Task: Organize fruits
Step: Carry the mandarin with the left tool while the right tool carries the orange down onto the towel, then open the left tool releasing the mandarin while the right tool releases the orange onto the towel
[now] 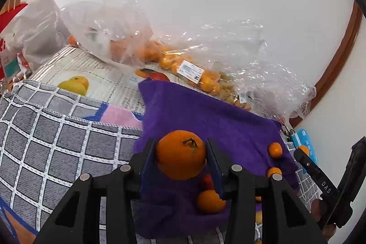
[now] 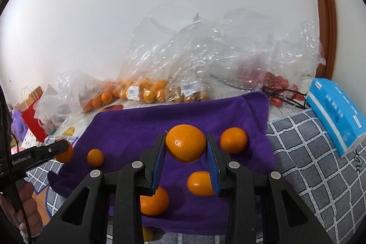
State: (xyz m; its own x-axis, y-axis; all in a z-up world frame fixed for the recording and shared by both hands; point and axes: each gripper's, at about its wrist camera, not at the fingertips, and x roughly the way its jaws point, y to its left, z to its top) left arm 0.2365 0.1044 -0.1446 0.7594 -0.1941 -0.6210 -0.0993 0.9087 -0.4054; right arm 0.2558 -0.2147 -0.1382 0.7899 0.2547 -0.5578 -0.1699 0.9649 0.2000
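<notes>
With both claws clamped on oranges, left gripper (image 1: 180, 153) on the stemmed orange (image 1: 180, 154), right gripper (image 2: 185, 144) on its orange (image 2: 185, 143), we see purple towel (image 2: 141, 125) free at 11 o'clock.

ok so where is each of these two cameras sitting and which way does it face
Left wrist: sits on the left tongs, looking forward and down at the round orange mandarin they clamp; the right tongs' black finger shows at right.
Right wrist: sits on the right tongs, clamped on another orange mandarin; the left tongs and a hand show at left.
Shared: the purple fleece cloth, clear plastic fruit bags, blue box.
</notes>
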